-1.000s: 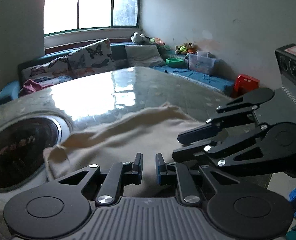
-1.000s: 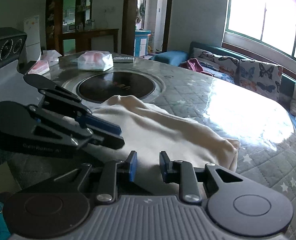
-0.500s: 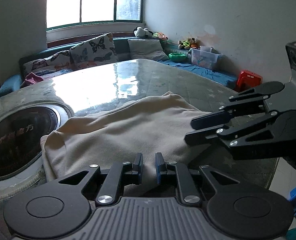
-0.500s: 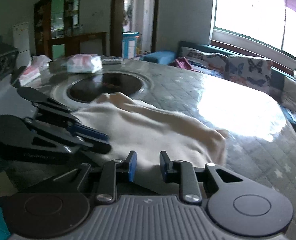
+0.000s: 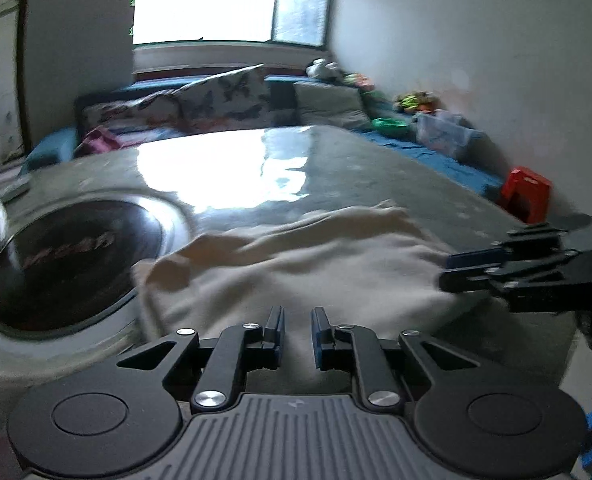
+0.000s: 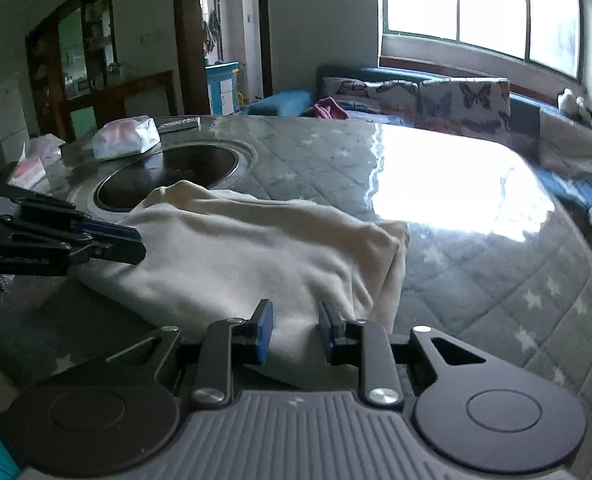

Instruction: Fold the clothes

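Your left gripper (image 5: 297, 330) stood narrowly parted, empty, at the near hem of the cream garment (image 5: 296, 264) lying rumpled on the table (image 5: 356, 168). Your right gripper (image 6: 293, 330) matched it. Mid-fold, I'd judge; next, pinch both hem corners.

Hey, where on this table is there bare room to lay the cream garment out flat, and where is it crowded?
Free: the wide shiny stretch of table beyond the cream garment, running toward the butterfly cushions. Crowded: the side with the round black inset, bordered by a tissue pack and more packets at the table's edge.
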Motion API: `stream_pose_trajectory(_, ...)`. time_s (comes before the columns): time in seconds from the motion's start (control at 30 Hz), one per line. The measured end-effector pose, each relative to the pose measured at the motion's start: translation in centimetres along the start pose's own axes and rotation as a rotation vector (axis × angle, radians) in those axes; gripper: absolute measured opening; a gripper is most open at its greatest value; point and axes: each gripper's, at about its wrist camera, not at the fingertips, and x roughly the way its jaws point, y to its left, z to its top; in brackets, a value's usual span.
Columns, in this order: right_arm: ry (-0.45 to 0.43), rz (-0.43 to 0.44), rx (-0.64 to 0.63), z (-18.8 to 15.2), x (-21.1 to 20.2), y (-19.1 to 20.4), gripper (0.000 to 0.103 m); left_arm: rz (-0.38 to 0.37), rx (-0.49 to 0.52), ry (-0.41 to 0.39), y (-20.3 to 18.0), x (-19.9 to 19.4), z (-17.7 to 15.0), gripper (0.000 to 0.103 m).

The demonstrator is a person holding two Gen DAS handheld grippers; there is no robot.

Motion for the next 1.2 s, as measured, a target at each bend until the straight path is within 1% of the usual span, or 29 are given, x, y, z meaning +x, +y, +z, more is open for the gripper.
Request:
stream_pose_trajectory(0.23, -0.013, 0.001, -0.023, 1.7, 0.4, -0.4, 0.023, 0.036, -0.069, -0.007, 3.1, 0.2, 1.0, 0.016)
stream_pose_trajectory(0.33, -0.010, -0.003, -0.017, 2.6, 1.5, -0.9, 0.023, 0.055, -0.098, 0.008, 4.4, 1.0, 1.5, 0.016)
stream_pose_trajectory(0.37, -0.006, -0.007, -0.015, 2.8, 1.9, -1.0, 0.023, 0.064, -0.100, 0.013, 4.7, 1.3, 1.6, 0.018)
stream_pose_trajectory(0.5, 0.012, -0.022, 0.002, 3.7, 3.7, -2.0, 0.023, 0.089, -0.116, 0.027, 5.6, 2.0, 2.3, 0.018)
stream_pose_trajectory(0.57, 0.016, -0.030, 0.009, 4.2, 4.4, -2.4, 0.023, 0.079, -0.105, 0.011, 5.4, 1.9, 2.9, 0.018)
stream_pose_trajectory(0.67, 0.005, -0.002, 0.023, 5.2, 4.9, -2.5, 0.023, 0.058, -0.076, -0.003, 4.8, 2.2, 3.7, 0.018)
stream_pose_trajectory(0.8, 0.012, 0.011, 0.011, 6.2, 6.9, -2.2, 0.023, 0.049, -0.055, 0.005, 4.2, 3.9, 4.6, 0.017)
stream_pose_trajectory(1.0, 0.049, 0.002, 0.024, 6.2, 9.3, -2.3, 0.023, 0.055, -0.053, 0.038, 4.3, 6.4, 5.4, 0.017)
stream_pose_trajectory(1.13, 0.039, -0.014, -0.015, 6.3, 8.8, -1.5, 0.023, 0.056, -0.059, 0.043, 4.4, 6.8, 5.3, 0.018)
stream_pose_trajectory(1.2, 0.030, -0.005, -0.034, 6.3, 8.2, -0.9, 0.023, 0.057, -0.058, 0.040, 4.3, 6.6, 5.4, 0.018)
